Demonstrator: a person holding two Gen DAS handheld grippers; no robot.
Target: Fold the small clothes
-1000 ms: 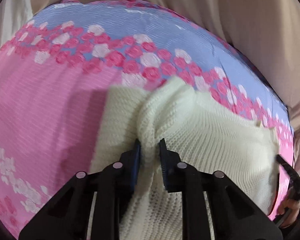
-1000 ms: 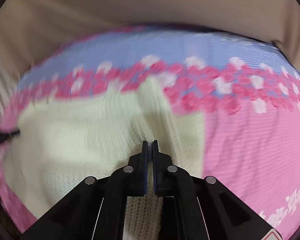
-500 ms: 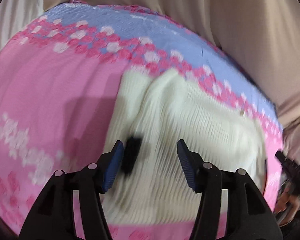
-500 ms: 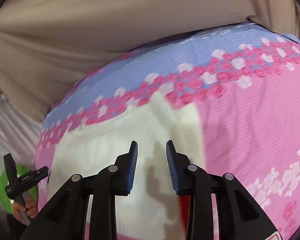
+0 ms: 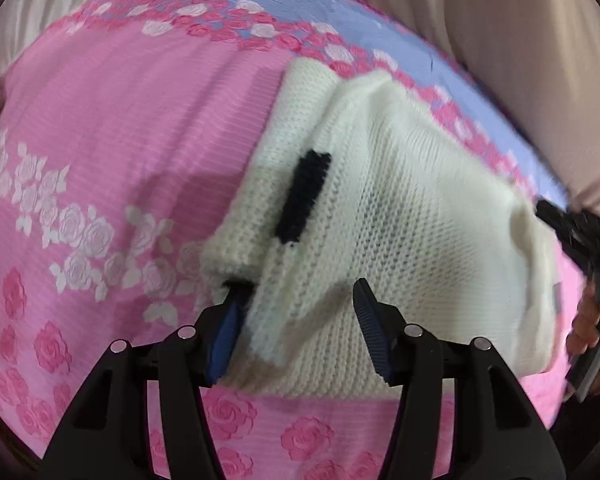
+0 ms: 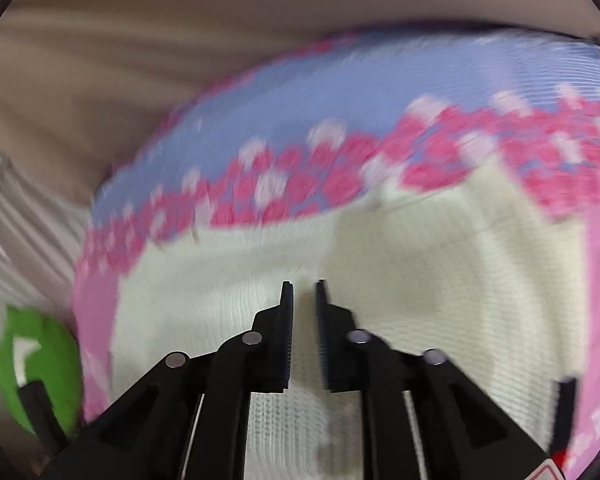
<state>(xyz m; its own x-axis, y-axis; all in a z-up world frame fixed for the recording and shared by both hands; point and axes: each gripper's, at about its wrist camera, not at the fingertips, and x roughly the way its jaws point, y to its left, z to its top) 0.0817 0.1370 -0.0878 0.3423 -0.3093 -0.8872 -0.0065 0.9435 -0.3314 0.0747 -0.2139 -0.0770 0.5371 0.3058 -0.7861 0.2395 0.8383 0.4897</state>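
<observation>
Cream knit garment on floral bedspread

- The pink rose-print bedspread lies bare to the left of the cream knit garment: open room for a gripper there.
- A beige curtain closes off the far side, just past the bed's blue band.
- The person's hand with the right gripper crowds the garment's right edge.
- A green object sits beside the bed's left edge in the right wrist view.
</observation>
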